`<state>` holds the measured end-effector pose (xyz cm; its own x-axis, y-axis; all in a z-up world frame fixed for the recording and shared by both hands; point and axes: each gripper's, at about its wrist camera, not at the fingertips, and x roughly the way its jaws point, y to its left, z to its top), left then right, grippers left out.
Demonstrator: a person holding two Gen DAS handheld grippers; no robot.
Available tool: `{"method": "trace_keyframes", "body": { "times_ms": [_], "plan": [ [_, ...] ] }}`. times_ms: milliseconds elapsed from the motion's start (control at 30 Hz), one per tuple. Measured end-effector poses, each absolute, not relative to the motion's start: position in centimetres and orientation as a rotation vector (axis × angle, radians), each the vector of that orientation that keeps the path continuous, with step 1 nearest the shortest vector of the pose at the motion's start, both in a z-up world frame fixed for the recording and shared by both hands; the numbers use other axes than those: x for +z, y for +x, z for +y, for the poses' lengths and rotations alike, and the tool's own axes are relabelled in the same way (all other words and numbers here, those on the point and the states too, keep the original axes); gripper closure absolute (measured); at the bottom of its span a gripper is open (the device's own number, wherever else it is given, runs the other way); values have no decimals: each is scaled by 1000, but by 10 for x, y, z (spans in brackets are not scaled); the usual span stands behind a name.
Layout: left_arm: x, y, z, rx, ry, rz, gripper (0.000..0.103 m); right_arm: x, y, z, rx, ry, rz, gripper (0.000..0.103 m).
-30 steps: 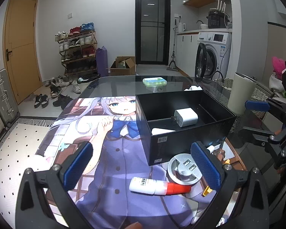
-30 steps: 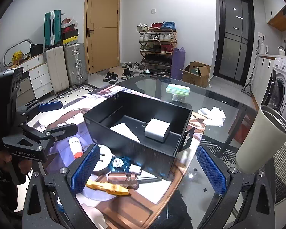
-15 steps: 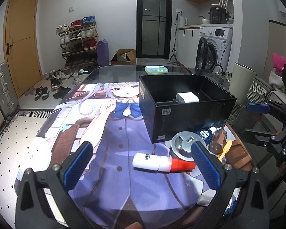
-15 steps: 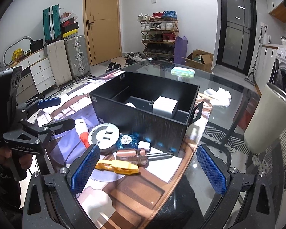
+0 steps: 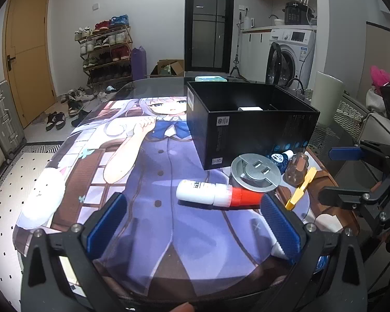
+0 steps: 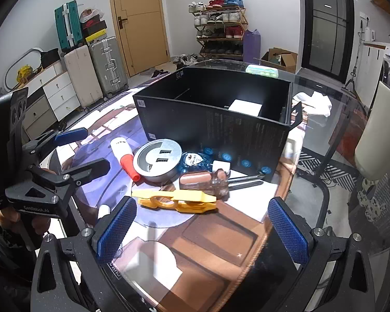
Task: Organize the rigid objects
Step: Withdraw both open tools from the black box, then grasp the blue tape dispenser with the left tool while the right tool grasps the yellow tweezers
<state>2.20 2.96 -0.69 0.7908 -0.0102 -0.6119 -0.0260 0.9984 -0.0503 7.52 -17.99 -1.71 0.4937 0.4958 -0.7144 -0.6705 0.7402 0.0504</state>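
I see both hand-held grippers, left [image 5: 192,223] and right [image 6: 200,228], spread wide and empty above the bench [image 6: 221,236], short of the black box [image 6: 215,119].

A black rectangular box [image 6: 215,119] stands open-topped on the table, with an inner divider. A white charger block [image 6: 245,107] lies inside it.

In front of the box, loose items lie close together:
- A white tube with a red cap [image 5: 215,195] lies on its side.
- A round silver socket unit [image 6: 157,161] with two USB ports lies flat, beside the tube's cap.
- A screwdriver with a clear brown handle [image 6: 210,182] lies flat, shaft along the box wall.
- A yellow plastic tool [image 6: 175,199] lies flat, just in front of the screwdriver.
- A small blue packet [image 6: 196,160] lies against the box wall.
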Motion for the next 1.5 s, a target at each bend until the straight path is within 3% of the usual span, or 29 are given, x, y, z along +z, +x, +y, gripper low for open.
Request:
{"method": "trace_keyframes", "body": {
  "times_ms": [833, 933, 1100, 1500],
  "plan": [
    [-23, 15, 36, 21, -75, 690, 0, -44, 79, -137, 685, -299, 855, 1],
    [-23, 16, 35, 19, -76, 690, 0, -45, 75, -135, 680, -313, 842, 5],
    [-24, 15, 35, 14, -78, 692, 0, -44, 70, -135, 672, -334, 817, 24],
    [-23, 13, 30, -21, -71, 703, 0, -36, 65, -151, 691, -327, 776, 24]
  ]
}}
